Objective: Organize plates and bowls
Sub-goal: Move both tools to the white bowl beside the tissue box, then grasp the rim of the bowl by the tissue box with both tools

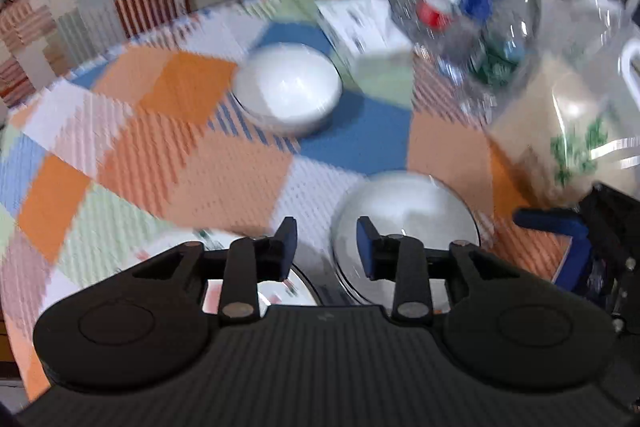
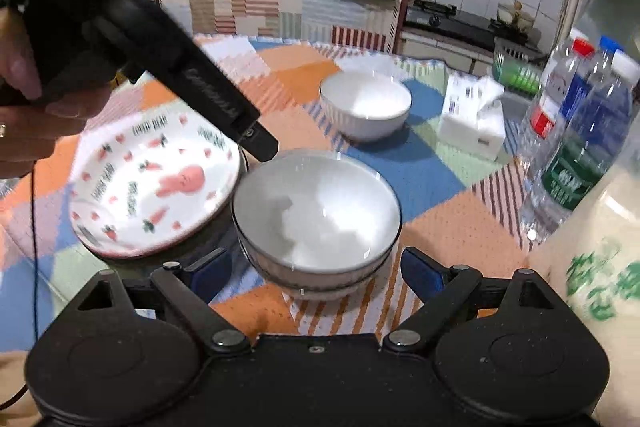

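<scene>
Two nested white bowls [image 2: 316,211] [image 1: 404,211] stand on the patchwork tablecloth [image 2: 432,171]. My right gripper [image 2: 318,273] hangs open just before them, its blue pads wide of the stack and not touching it. Left of the stack lies a white plate [image 2: 156,187] [image 1: 298,289] printed with carrots and a pink figure. My left gripper [image 1: 326,247], held by a hand [image 2: 24,75], hovers over the gap between plate and stack; its jaws stand partly apart with nothing between them. A third white bowl [image 2: 366,103] [image 1: 288,87] sits alone farther back.
A tissue box [image 2: 472,123] stands right of the far bowl. Water bottles [image 2: 576,131] and a pale sack with green print [image 2: 600,259] crowd the table's right side. A green basket [image 2: 516,71] and a kitchen counter lie beyond the table.
</scene>
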A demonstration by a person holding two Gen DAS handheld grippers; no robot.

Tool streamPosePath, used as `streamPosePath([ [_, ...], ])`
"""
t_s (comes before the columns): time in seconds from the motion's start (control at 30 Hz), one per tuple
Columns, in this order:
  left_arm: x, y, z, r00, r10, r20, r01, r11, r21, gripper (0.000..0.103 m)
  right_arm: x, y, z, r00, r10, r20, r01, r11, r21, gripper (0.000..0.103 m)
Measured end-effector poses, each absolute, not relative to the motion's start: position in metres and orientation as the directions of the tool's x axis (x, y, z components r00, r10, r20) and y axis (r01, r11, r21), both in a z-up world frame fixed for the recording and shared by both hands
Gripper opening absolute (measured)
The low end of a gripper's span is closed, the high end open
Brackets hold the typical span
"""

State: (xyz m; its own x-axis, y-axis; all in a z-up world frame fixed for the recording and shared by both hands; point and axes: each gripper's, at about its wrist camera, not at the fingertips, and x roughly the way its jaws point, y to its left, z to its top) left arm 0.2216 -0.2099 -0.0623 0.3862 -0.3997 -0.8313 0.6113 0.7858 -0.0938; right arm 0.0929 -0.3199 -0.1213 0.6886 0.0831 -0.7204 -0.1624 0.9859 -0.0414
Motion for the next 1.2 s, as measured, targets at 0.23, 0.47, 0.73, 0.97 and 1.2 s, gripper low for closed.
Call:
streamPosePath([
  [0.23, 0.239, -0.199, -0.031, 0.436, -0.399, -0.807, 0.646, 0.763, -0.028, 0.043, 0.104, -0.328, -0.078, 0.754, 0.132, -0.644, -0.162, 0.987, 0.013, 0.093],
  [0.47, 0.271, -0.192, -0.04, 0.445, -0.353, -0.823, 0.659, 0.751, 0.034, 0.061, 0.138, -0.351, -0.051, 0.687, 0.151, -0.711, -0.121, 0.988, 0.094, 0.089],
  [0.73, 0.314, -0.198, -0.073, 0.413, -0.374, -0.83, 0.669, 0.743, -0.001, 0.067, 0.194, -0.394, -0.071, 0.618, 0.315, -0.721, -0.013, 0.92, 0.391, 0.078],
  [0.97, 0.363, -0.197, -0.105, 0.323, -0.482, -0.814, 0.617, 0.76, -0.205, 0.066, 0.253, -0.408, -0.112, 0.636, 0.297, -0.712, 0.081, 0.892, 0.444, 0.065],
  [1.2, 0.398, -0.207, -0.141, 0.342, -0.425, -0.838, 0.554, 0.812, -0.186, 0.064, 0.3, -0.425, -0.162, 0.6, 0.261, -0.756, 0.242, 0.841, 0.483, 0.056],
])
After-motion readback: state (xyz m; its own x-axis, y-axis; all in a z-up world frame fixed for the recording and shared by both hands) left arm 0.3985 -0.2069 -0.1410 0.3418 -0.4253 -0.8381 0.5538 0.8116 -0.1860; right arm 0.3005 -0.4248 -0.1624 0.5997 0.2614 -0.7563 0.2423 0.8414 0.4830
